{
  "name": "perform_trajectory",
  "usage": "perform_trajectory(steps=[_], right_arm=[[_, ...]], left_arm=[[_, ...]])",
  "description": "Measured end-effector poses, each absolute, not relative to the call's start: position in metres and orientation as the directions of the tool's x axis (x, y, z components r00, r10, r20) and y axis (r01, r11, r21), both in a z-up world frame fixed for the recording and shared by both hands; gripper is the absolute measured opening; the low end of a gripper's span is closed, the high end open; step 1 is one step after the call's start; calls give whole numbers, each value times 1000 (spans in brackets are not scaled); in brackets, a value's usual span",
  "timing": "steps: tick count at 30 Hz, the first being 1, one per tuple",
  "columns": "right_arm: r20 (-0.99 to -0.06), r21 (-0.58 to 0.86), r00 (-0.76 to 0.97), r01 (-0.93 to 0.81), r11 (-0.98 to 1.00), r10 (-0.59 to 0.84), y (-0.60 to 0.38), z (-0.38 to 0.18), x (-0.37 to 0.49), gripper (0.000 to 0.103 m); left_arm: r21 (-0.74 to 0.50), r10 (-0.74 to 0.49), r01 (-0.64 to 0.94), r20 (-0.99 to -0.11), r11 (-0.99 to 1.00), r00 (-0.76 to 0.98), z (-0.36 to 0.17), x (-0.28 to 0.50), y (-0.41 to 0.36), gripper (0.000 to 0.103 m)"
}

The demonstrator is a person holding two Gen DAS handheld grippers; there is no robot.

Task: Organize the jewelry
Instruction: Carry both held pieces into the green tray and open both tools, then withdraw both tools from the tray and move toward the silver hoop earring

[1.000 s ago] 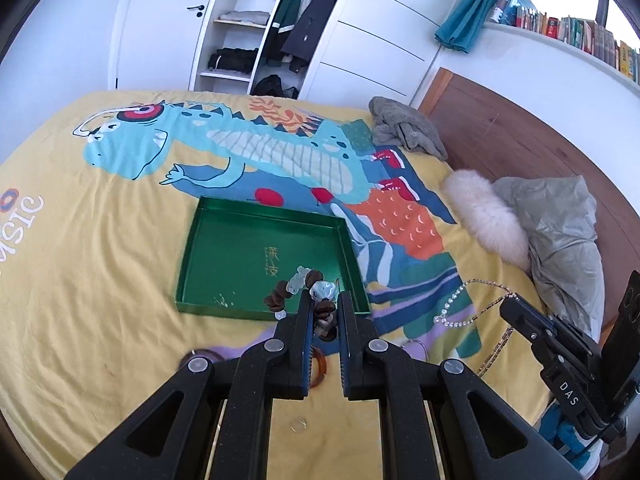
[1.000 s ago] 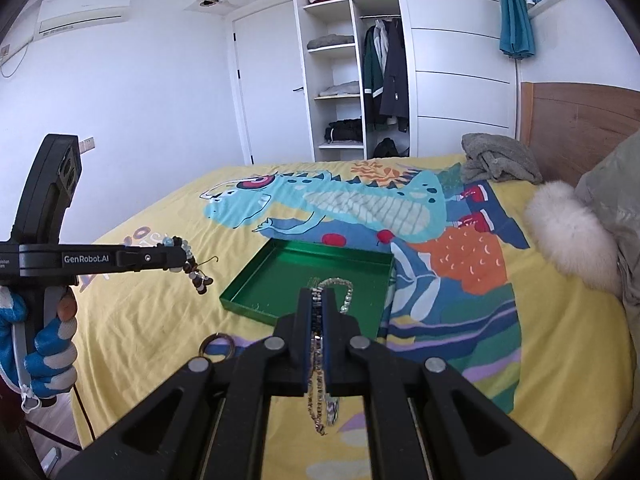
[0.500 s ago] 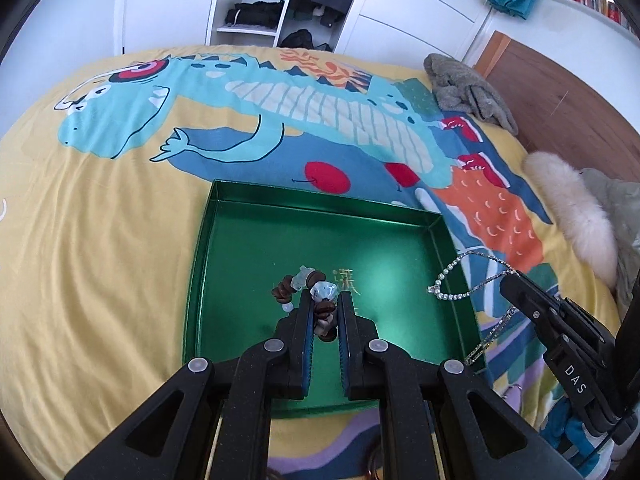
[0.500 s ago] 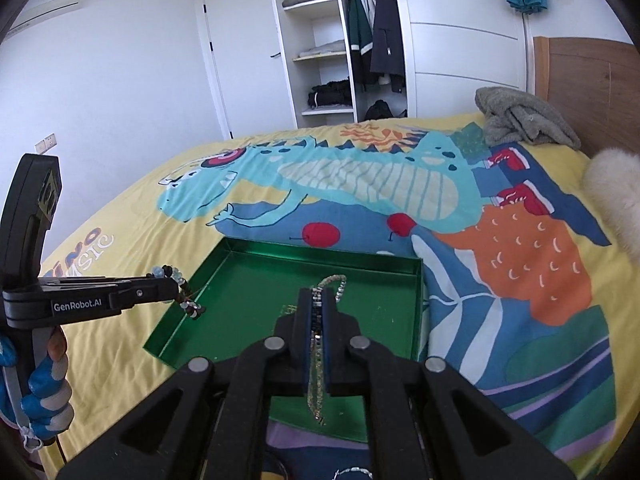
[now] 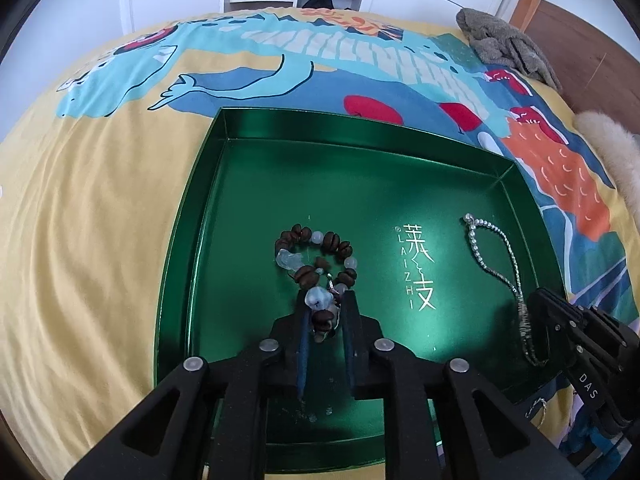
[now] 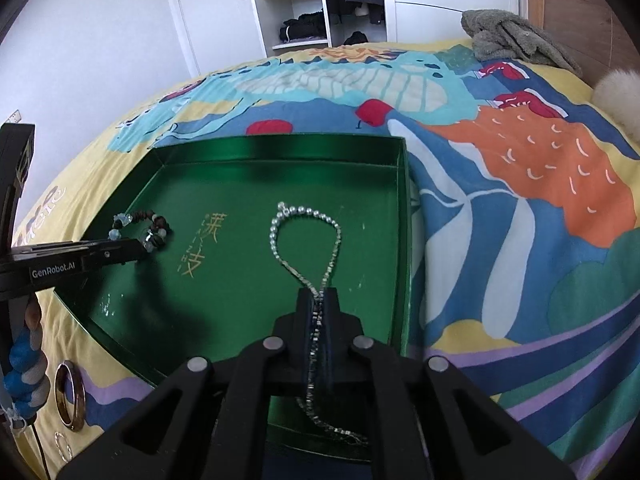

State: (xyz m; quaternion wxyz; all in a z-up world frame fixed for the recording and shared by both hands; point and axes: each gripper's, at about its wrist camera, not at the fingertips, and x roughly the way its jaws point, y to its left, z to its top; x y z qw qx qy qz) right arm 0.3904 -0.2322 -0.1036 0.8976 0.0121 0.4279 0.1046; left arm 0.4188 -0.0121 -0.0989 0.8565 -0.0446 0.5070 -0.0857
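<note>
Since a second ago both grippers have come down from above the bedspread into the shallow green metal tray (image 5: 256, 168), so that the jewelry that hung in the air now lies partly on the tray floor. The tray floor bears pale printed characters with the word "LAIZHI" beside them, read in the left wrist view; the left gripper's (image 5: 326, 312) side reads "GenRobot.AI" in the right wrist view, and the right gripper's (image 6: 318, 304) side shows "DAS" in the left wrist view. The bracelet of dark brown wooden beads and pale blue-white stones (image 5: 316, 256) rests looped on the tray floor left of the writing, its near end between the left gripper's fingers, which are narrowly parted around it; whether they still pinch it cannot be told. The silver beaded chain necklace (image 6: 308, 236) lies in a loop on the floor right of the writing, and the right gripper's fingers are pressed together on its two strands, the tail trailing back under the gripper. On the yellow cartoon-printed bedspread (image 6: 520, 200) beside the tray's near left corner lies a brown bangle ring (image 6: 70, 396).
</note>
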Motion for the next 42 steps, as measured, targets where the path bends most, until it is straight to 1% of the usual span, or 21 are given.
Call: perform_trajectory(steps=[1, 2, 3, 4, 9, 17, 22, 28, 32, 35, 38, 42], right_arm=[[-769, 106, 610, -176, 979, 193, -233, -102, 389, 13], [-770, 104, 610, -170, 980, 188, -235, -99, 385, 24], [-767, 108, 613, -165, 980, 187, -236, -95, 382, 30], [-761, 112, 621, -160, 981, 189, -238, -89, 377, 35], [-719, 107, 671, -152, 983, 182, -245, -44, 338, 35], [-588, 96, 787, -160, 982, 186, -252, 61, 237, 35], [-513, 77, 840, -158, 984, 175, -255, 112, 168, 35], [-452, 58, 877, -152, 987, 162, -262, 147, 92, 35], [-420, 52, 893, -152, 987, 160, -267, 157, 53, 35], [-409, 54, 898, -151, 987, 160, -268, 158, 33, 35], [-405, 52, 900, -154, 987, 162, -270, 154, 18, 35], [-422, 58, 891, -159, 986, 168, -271, 137, 12, 35]], left_arm=[[-157, -189, 107, -861, 982, 473, -95, 416, -12, 29], [-148, -182, 109, -858, 983, 480, -89, 412, -11, 36], [-140, -177, 112, -855, 984, 487, -83, 409, -11, 42], [-131, -170, 114, -854, 985, 492, -76, 405, -11, 43], [-94, -144, 119, -817, 989, 558, -22, 367, -2, 43], [-75, -134, 116, -710, 990, 692, 77, 274, 22, 43], [-64, -124, 110, -654, 992, 746, 117, 209, 35, 43], [-42, -101, 95, -604, 995, 790, 139, 140, 48, 44], [-46, -100, 91, -585, 995, 804, 142, 106, 54, 49], [-46, -106, 98, -577, 994, 810, 141, 87, 55, 50], [-54, -113, 100, -576, 994, 809, 134, 75, 54, 54], [-51, -106, 93, -584, 994, 805, 120, 66, 53, 54]])
